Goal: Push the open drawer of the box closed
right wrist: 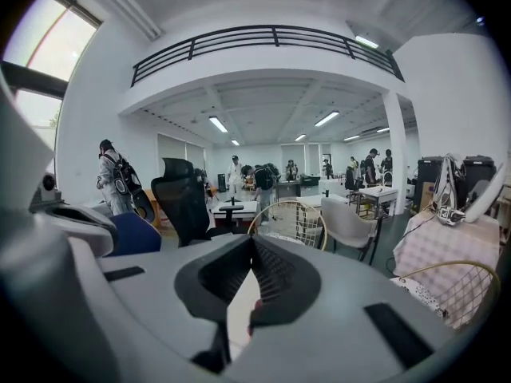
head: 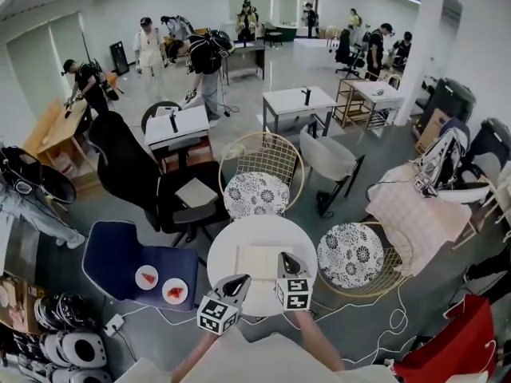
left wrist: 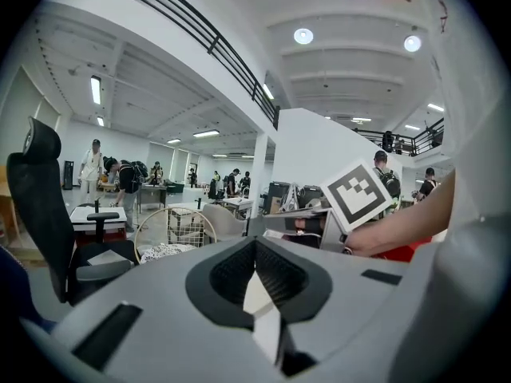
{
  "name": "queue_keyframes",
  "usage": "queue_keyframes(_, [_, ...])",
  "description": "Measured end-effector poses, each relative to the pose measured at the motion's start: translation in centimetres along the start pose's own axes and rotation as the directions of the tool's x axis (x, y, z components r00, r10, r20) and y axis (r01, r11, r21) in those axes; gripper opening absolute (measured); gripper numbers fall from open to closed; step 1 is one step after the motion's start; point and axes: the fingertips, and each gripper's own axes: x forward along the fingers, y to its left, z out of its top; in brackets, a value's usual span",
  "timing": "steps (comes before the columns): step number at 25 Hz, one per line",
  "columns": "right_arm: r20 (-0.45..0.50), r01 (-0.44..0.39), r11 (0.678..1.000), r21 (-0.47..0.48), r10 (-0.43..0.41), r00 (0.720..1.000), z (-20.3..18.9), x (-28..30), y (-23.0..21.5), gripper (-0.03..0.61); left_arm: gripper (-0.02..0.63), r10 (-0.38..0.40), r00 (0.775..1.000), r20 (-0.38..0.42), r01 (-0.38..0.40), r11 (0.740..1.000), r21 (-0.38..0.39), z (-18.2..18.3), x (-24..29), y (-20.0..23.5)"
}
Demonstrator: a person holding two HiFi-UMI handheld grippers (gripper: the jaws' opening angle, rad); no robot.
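1. Box (head: pixel 259 263): a pale, flat slab on the round white table (head: pixel 219 262), near the middle. It is white on white, so the outline is faint. I cannot make out the drawer, nor whether it is open.
2. The right gripper (head: pixel 285 259) overlaps the box's near right part in the head view and hides that edge. The left gripper (head: pixel 239 282) sits just off the near left corner.
3. Both gripper views look level across the room, and the box shows in neither.
4. Print: black-and-white square markers on the gripper cubes (head: pixel 219 313).
5. Box axis: the outline reads nearly square, with edges roughly parallel to the frame. I cannot tell which way the drawer faces.
6. Left gripper (left wrist: pixel 255 250): pads pressed together, pinching nothing.
7. Right gripper (right wrist: pixel 252 250): jaws pressed together, empty.
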Motion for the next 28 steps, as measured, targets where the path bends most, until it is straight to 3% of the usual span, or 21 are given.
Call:
queue_keyframes(6, [0.059,-0.014,1.000,-0.023,0.015,0.998,1.1,-3.9,-0.4,0.017,0.012,0.023,1.000,-0.003,-0.023,1.000,0.003,0.9,0.6,-2.7])
queue_keyframes(12, [0.039,-0.049,0.996,-0.070,0.052,0.998,-2.2,-9.6,0.2,0.016,0.012,0.047,0.997,-0.054,-0.048,0.999,-0.013,-1.3,-0.8,-5.6])
queue_keyframes(16, [0.034,-0.058,0.996,-0.075,0.060,0.998,-4.1,-13.4,0.5,0.015,0.012,0.066,0.997,-0.037,-0.067,0.998,-0.011,-1.4,-1.8,-7.4])
queue_keyframes(28, [0.027,-0.082,0.991,-0.107,0.085,0.996,-5.5,-19.4,7.0,0.015,0.012,0.061,0.998,0.019,-0.061,0.998,-0.006,-1.4,-7.7,-9.4])
